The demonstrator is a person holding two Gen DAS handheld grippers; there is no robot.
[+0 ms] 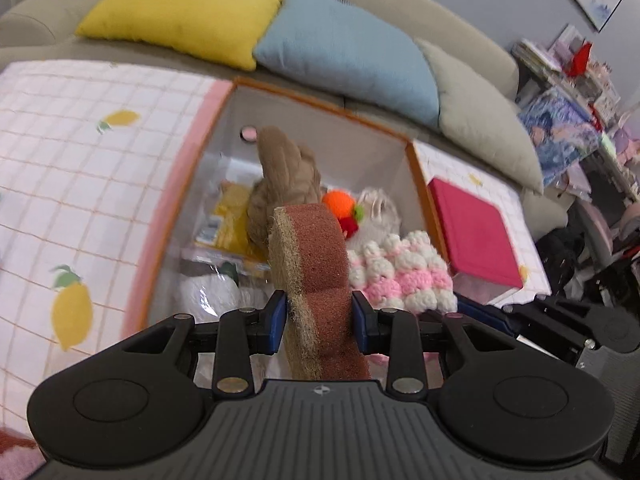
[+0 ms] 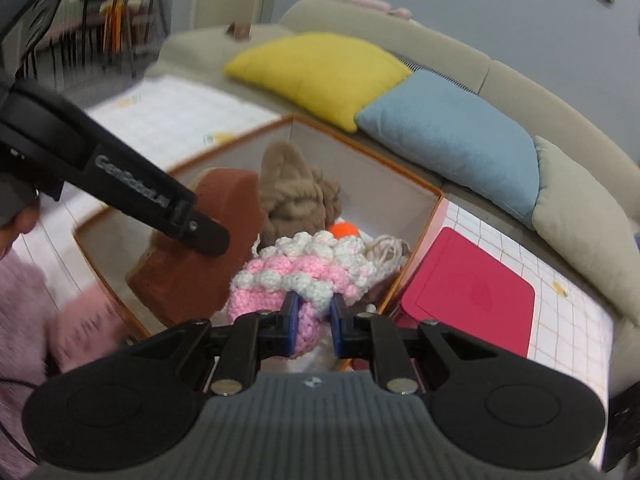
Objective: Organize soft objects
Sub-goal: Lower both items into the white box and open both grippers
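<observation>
Brown sponge [image 1: 316,264] fills left tongs [image 1: 320,320]; right tongs [image 2: 314,320] pinch pink-white crochet [image 2: 300,276].

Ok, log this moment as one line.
left gripper: shut on sponge | right gripper: shut on crochet piece | both above open box | stage: carrying

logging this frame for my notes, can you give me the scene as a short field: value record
left gripper: shut on brown scouring sponge
right gripper: shut on pink and white crochet piece
container: orange-rimmed box, open top, on the lemon-print cloth
in box: tan yarn skein, orange pom-pom
beside box: red flat lid
behind: yellow cushion, blue cushion
</observation>
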